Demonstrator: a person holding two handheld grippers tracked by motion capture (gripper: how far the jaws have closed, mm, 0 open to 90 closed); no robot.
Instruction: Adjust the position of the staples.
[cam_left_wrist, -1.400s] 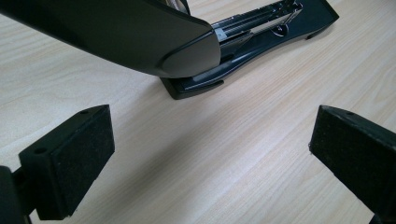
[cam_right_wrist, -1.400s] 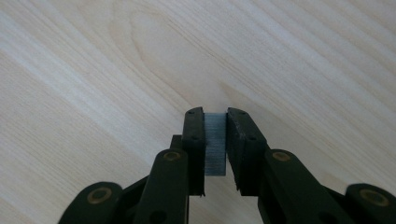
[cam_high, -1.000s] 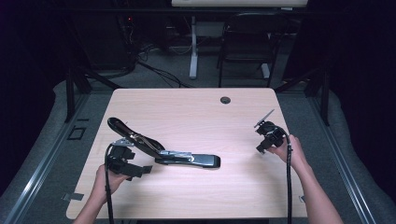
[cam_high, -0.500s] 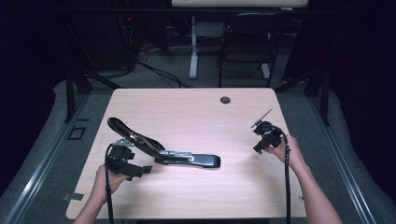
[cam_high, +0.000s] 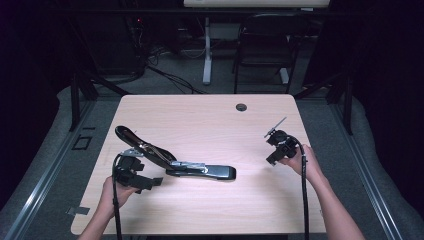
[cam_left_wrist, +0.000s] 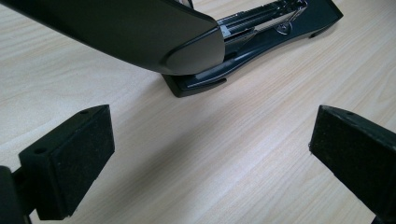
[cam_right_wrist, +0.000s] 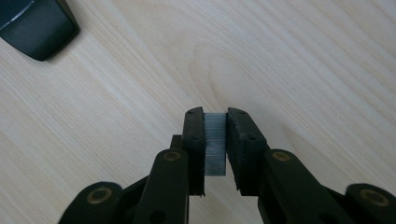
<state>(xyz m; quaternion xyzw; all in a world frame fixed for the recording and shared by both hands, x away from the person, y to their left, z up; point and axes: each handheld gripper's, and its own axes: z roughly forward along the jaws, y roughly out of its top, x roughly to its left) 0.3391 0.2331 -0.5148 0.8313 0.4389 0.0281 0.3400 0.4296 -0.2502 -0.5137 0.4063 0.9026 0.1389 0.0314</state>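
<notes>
Moved: nothing, both hands stayed | right tongs (cam_right_wrist: 215, 140) clench one grey staple strip (cam_right_wrist: 215, 144) | left tongs (cam_left_wrist: 210, 158) released | one black opened stapler (cam_high: 175, 162) | bench (cam_high: 210, 120)

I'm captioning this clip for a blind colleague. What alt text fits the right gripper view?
The right hand-held gripper is shut on a strip of staples, held between its black jaws above a pale wooden table. A rounded end of the black stapler lies on the table at the upper left corner.
</notes>
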